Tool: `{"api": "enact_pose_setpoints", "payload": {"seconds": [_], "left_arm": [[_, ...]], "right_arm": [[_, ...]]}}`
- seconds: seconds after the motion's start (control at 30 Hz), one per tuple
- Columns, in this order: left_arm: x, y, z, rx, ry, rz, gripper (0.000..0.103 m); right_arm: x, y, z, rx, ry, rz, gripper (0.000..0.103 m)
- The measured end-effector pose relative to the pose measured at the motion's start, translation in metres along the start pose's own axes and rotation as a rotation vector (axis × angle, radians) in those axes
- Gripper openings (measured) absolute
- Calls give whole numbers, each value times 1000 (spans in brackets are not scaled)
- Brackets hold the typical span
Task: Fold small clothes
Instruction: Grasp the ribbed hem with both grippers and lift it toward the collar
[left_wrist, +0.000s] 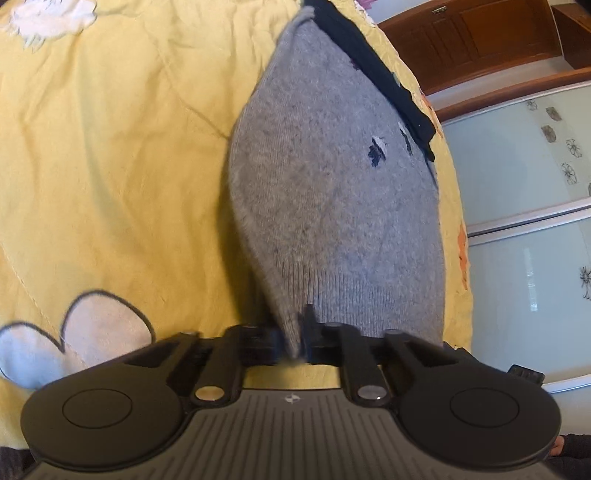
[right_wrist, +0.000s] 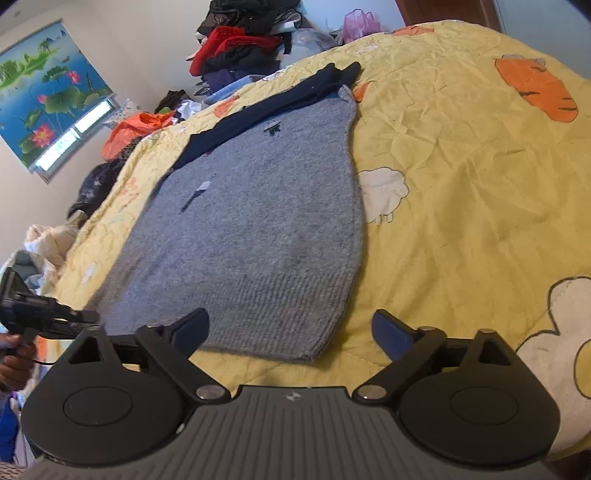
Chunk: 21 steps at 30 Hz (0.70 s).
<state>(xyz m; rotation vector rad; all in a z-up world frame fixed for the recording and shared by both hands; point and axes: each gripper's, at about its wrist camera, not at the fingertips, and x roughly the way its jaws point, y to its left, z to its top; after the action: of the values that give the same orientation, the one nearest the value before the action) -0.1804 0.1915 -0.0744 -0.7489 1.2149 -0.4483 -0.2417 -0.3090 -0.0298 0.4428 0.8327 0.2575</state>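
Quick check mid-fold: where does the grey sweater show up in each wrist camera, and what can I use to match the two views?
Left wrist: the grey sweater fills the centre, its ribbed hem pinched in the left gripper at bottom centre.
Right wrist: the sweater lies flat centre-left on the yellow quilt, hem just ahead of the open right gripper.
Shared landmark: the dark navy garment along its far edge.

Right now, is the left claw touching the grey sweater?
Touching. The left wrist view shows the left claw shut on the grey sweater, its ribbed hem pinched between the fingers.
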Motion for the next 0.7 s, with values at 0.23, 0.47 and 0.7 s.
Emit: {"api": "enact_pose_setpoints", "payload": {"seconds": [0.23,0.47,0.7], "left_arm": [[2,17,-9,-60,-5,-73,5],[-1,16,-9,-57,-29,-107,5],[-11,18,-1,-67,-92,-142,4]], "right_arm": [[4,-9,0,98,-28,56,77],[24,-6,-8,189,7,80,12],[12,-7,0,268,-90,150,12]]}}
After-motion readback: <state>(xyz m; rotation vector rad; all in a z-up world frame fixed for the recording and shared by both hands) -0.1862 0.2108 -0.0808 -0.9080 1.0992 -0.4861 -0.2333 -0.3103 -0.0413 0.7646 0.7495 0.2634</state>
